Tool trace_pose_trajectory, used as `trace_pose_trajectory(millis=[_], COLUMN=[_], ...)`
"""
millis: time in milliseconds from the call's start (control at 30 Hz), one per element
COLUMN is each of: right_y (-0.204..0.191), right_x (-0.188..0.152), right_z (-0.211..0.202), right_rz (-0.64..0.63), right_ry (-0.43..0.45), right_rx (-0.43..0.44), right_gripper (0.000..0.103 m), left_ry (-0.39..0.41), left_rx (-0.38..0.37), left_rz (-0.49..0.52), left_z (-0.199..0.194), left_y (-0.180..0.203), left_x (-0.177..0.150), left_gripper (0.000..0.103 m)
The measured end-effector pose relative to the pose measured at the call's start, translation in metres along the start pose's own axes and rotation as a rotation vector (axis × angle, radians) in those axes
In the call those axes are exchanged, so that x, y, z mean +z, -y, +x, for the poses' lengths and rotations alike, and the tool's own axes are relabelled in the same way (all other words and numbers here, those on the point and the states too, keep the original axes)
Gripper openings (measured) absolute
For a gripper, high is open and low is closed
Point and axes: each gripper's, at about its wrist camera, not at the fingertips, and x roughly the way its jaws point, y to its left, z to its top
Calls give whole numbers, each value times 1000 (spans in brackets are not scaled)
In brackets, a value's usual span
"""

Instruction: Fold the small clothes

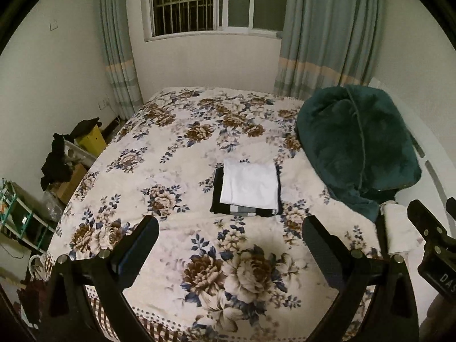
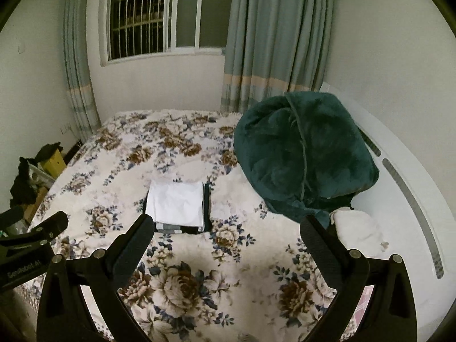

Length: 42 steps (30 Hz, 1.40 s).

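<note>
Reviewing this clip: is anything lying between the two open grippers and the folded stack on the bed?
Nothing visible does. Between the left gripper and the folded white garment on the dark garment lies only bare floral bedspread. The same holds for the right gripper. The green blanket sits off to the right.

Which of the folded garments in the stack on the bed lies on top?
The white folded garment lies on top. The dark garment with grey and white stripes sits beneath it, showing only at the stack's edges.
</note>
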Motion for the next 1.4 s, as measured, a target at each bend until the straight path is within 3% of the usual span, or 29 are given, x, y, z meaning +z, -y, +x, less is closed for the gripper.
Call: trace_pose_trajectory(millis=[133,433,1400], right_y=[5,11,8], right_x=[2,1,2], right_z=[-34,-63,-64], right_rz=[7,-3,-33], right_ry=[26,48,50], right_rx=[21,45,88], right_gripper=[103,103,103], left_ry=[15,37,72], left_rx=[-9,-6,23], left_rz=[0,7,4], left_z=[-19,-43,-74], left_y=[0,0,-5], left_x=[-4,-10,-8], left_gripper=[103,103,103])
